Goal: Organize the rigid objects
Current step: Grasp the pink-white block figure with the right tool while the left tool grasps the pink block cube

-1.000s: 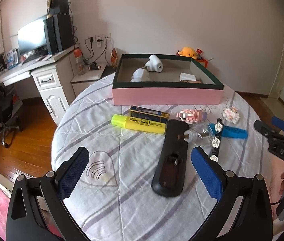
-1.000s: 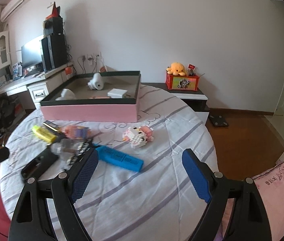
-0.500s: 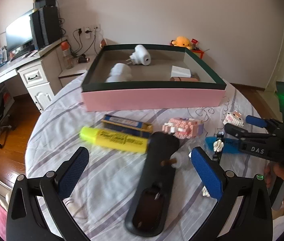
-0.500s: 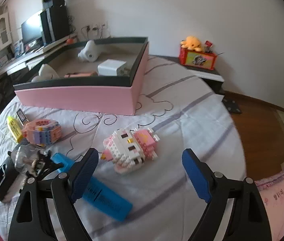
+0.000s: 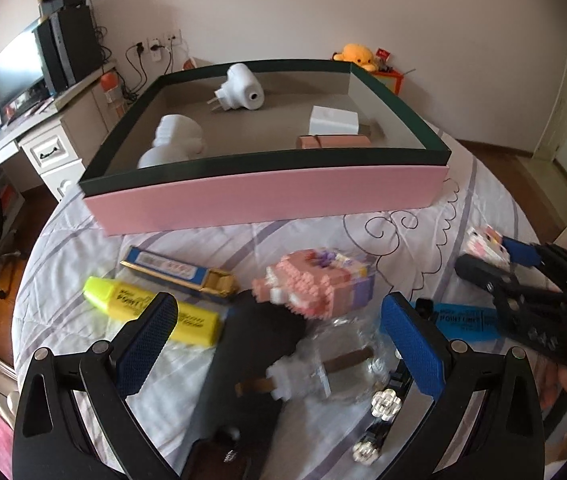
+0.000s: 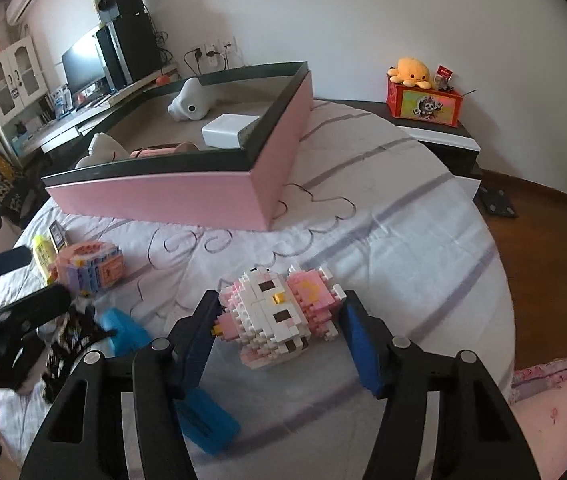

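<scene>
A white-and-pink brick figure (image 6: 279, 316) lies on the quilted round table, between the fingers of my right gripper (image 6: 279, 296). Its jaws are closing, with the pads close to both sides of the figure. My left gripper (image 5: 279, 308) is open above a black remote (image 5: 243, 360), a clear plastic piece (image 5: 323, 368) and a pink brick block (image 5: 315, 284). A yellow highlighter (image 5: 151, 314) and a blue-gold box (image 5: 179, 272) lie left of them, a blue highlighter (image 5: 467, 320) to the right. The pink box with a dark rim (image 5: 267, 196) holds several white and pink items.
A black hair clip with flower beads (image 5: 383, 404) lies by the left gripper's right finger. A desk with a monitor (image 5: 15, 76) stands at the left. An orange plush sits on a red box (image 6: 423, 96) behind the table. Wood floor (image 6: 543, 240) lies beyond the right edge.
The left gripper moved forward over the remote toward the pink box. The right gripper came down onto the brick figure, and its jaws narrowed around it.
</scene>
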A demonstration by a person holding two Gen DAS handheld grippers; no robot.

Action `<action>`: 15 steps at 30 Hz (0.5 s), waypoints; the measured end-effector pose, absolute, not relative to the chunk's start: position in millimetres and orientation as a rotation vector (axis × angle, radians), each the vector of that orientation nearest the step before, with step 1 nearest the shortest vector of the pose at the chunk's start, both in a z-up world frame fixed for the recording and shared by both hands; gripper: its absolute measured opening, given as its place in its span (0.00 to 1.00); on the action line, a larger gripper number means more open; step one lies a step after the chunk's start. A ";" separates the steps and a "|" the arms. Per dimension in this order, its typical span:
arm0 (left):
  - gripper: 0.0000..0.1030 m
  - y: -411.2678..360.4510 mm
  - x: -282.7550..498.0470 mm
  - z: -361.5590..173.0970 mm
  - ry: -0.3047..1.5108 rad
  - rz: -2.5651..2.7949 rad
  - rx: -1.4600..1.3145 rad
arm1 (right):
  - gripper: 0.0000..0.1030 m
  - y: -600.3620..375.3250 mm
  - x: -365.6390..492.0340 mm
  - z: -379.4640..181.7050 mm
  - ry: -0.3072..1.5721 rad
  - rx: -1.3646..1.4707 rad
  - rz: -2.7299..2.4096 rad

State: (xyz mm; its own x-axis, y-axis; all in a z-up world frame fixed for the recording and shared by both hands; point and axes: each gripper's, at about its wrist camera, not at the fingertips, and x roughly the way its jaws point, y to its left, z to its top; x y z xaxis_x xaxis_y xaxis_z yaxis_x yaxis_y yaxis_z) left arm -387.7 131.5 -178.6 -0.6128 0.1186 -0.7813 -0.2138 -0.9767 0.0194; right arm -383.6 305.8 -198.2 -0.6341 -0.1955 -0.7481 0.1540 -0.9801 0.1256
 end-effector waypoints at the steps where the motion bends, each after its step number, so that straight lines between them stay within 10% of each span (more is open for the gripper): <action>1: 1.00 135.1 -390.5 -179.6 0.173 2.658 -1.283 | 0.60 307.8 -381.2 -199.2 -0.089 1.222 -2.678; 15: 0.87 157.3 -404.2 -191.7 0.299 2.669 -1.293 | 0.60 313.8 -383.0 -199.7 -0.162 1.197 -2.661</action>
State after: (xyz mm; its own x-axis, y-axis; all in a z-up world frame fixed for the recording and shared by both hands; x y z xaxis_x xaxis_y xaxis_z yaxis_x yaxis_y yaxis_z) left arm -404.2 157.3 -191.7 -0.6133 0.0573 -0.7878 -0.2302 -0.9670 0.1089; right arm -383.0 313.8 -199.7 -0.6444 -0.2432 -0.7250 0.1534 -0.9699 0.1891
